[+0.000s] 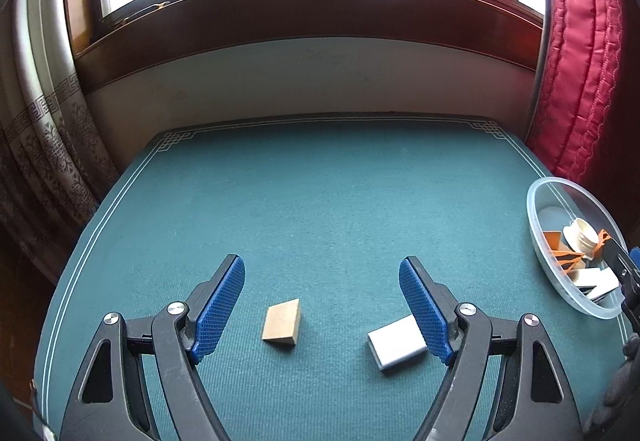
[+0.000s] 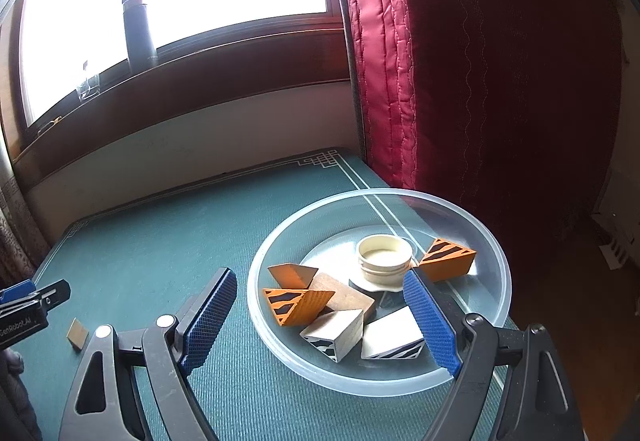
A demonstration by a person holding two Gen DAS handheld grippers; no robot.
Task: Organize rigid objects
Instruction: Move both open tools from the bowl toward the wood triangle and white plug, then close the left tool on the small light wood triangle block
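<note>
Left gripper (image 1: 322, 305): jaws wide, holding nothing, above the green table (image 1: 320, 193).
Between its fingers: tan block (image 1: 281, 322); white block (image 1: 396, 348) lies touching or just under the right finger.
Right gripper (image 2: 320, 315): jaws wide, holding nothing, over the clear bowl (image 2: 496, 261).
Bowl contents: orange, white and brown wedges, cream cup (image 2: 385, 259).
Edges: bowl sits by the table's right edge, beside the red curtain (image 2: 384, 53).
Open room: bare cloth ahead to the far wall.

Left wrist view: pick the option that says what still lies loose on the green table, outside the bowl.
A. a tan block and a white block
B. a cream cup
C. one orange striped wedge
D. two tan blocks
A: the tan block and the white block lie on the table below the open left gripper, apart from the bowl.
</note>
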